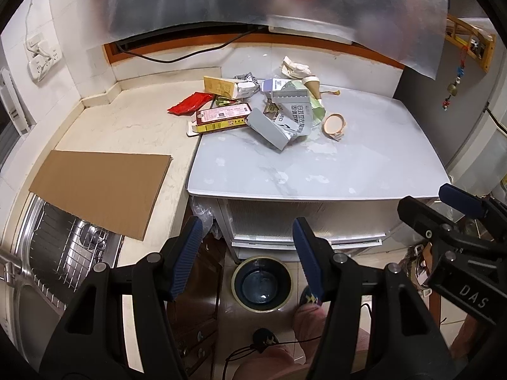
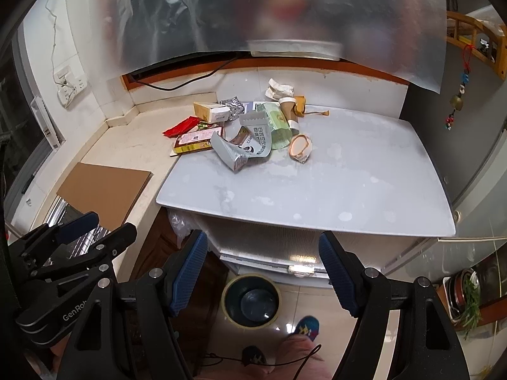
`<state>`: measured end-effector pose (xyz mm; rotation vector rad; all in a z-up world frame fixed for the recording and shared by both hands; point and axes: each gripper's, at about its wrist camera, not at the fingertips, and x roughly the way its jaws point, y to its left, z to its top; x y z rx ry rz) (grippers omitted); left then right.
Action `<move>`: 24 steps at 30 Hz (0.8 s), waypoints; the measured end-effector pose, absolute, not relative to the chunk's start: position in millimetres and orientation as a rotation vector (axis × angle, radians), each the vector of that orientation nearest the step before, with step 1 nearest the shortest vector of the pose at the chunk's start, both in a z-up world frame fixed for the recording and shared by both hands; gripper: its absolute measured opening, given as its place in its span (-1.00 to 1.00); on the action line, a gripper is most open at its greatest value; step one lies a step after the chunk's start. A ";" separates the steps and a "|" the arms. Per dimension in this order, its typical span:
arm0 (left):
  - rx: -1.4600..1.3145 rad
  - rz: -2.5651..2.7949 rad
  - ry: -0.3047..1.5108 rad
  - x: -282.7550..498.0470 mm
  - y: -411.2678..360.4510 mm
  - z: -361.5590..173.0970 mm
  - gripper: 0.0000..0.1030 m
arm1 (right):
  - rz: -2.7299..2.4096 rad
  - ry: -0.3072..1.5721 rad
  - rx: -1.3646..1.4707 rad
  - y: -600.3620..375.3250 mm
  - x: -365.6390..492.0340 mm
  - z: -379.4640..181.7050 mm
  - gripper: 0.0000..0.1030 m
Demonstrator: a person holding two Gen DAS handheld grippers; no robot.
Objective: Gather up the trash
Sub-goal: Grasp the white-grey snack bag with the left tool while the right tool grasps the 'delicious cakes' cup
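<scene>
A heap of trash (image 1: 263,107) (image 2: 244,133) lies at the far side of the white table top (image 1: 317,171) (image 2: 317,196): a red wrapper (image 1: 190,103), a pink and yellow box (image 1: 221,117), a grey pouch (image 1: 269,128), a green packet (image 2: 277,125), a tape ring (image 1: 334,123), a paper cup (image 2: 290,107) and crumpled paper (image 1: 293,66). My left gripper (image 1: 248,253) hangs open and empty in front of the table, well short of the heap. My right gripper (image 2: 263,272) is open wider, also empty, beside the left one. A dark round bin (image 1: 261,283) (image 2: 252,299) stands on the floor below both.
A flat cardboard sheet (image 1: 101,186) covers part of a steel sink with a wire rack (image 1: 63,253) on the left counter. A black cable (image 1: 152,57) runs along the back wall. The person's socked feet (image 2: 305,324) stand by the bin. A fridge (image 1: 475,126) borders the table's right.
</scene>
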<state>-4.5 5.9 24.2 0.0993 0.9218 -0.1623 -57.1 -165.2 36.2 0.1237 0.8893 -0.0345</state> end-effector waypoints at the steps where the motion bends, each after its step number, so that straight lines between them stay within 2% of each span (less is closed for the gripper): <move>1: 0.100 -0.159 0.929 1.5 6.4 22.9 0.09 | -0.031 0.895 0.124 -166.1 -51.0 34.8 0.44; 9: 0.074 -0.099 1.003 69.7 -1.5 3.7 0.09 | -0.001 0.940 0.145 -185.8 14.8 19.2 0.44; 15: 0.016 -0.070 1.083 135.7 -17.3 -17.4 0.09 | 0.041 1.008 0.187 -220.5 91.7 -4.9 0.25; 24: -0.174 -0.091 1.208 209.9 -40.9 -60.6 0.09 | 0.083 1.099 0.200 -276.8 190.9 -60.5 0.25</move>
